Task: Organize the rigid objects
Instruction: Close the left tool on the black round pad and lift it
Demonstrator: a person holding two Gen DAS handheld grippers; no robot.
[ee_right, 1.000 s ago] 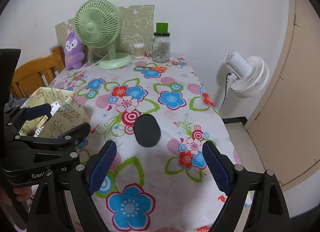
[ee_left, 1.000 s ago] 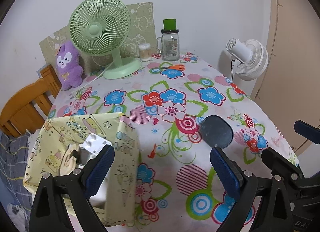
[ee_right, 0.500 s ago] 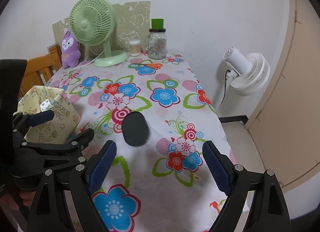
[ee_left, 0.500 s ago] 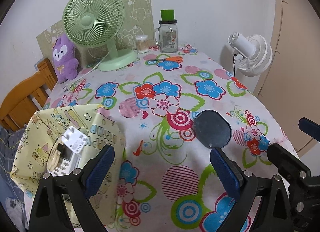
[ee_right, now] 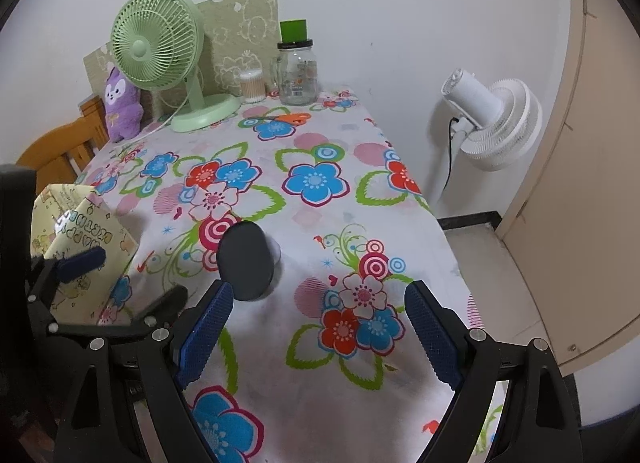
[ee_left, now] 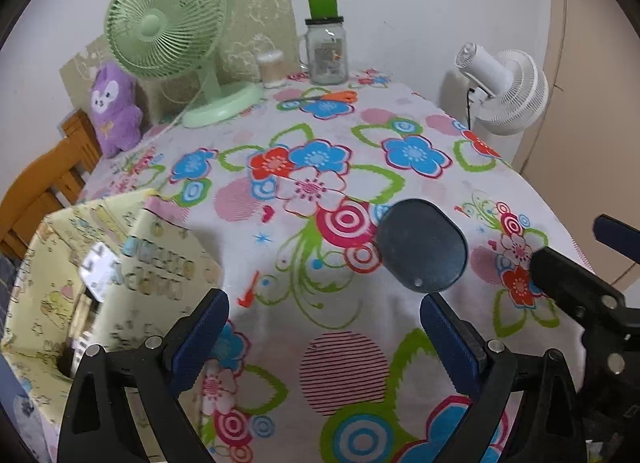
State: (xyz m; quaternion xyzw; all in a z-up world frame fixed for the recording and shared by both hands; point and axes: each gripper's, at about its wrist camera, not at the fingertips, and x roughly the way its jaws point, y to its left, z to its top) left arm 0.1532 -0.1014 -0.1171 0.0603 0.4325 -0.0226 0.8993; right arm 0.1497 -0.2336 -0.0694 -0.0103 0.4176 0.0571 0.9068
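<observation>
Table (ee_left: 400, 343), covered with a flower-print cloth.

Left gripper (ee_left: 322, 337): jaws wide apart, nothing between the blue pads, hanging over the near edge of the table.

Right gripper (ee_right: 318, 333): jaws wide apart, empty, over the near right part of the table, beside the left gripper.

Dark oval object (ee_left: 422, 245) (ee_right: 246, 259): lies on the cloth near the middle of the near half; in the right wrist view it sits on a pale round base. What it is cannot be told. It lies ahead of both grippers, touched by neither.

Yellow cartoon-print box (ee_left: 100, 283) (ee_right: 86, 259): at the near left edge of the table, open at the top, small packets inside, partly blurred.

Green desk fan (ee_left: 168, 29): far left corner, upright on its round base.

Purple plush toy (ee_left: 116, 109): far left corner, left of the fan, against a printed board.

Cotton swab tub (ee_right: 253, 85): far edge, between the fan base and the jar.

Glass jar with green lid (ee_left: 326, 47): far edge, upright.

Orange-handled scissors (ee_left: 338, 95): flat on the cloth in front of the jar.

White floor fan (ee_right: 494, 123): off the table, to its right, by the wall.

Wooden chair (ee_left: 44, 179): at the table's left side.
</observation>
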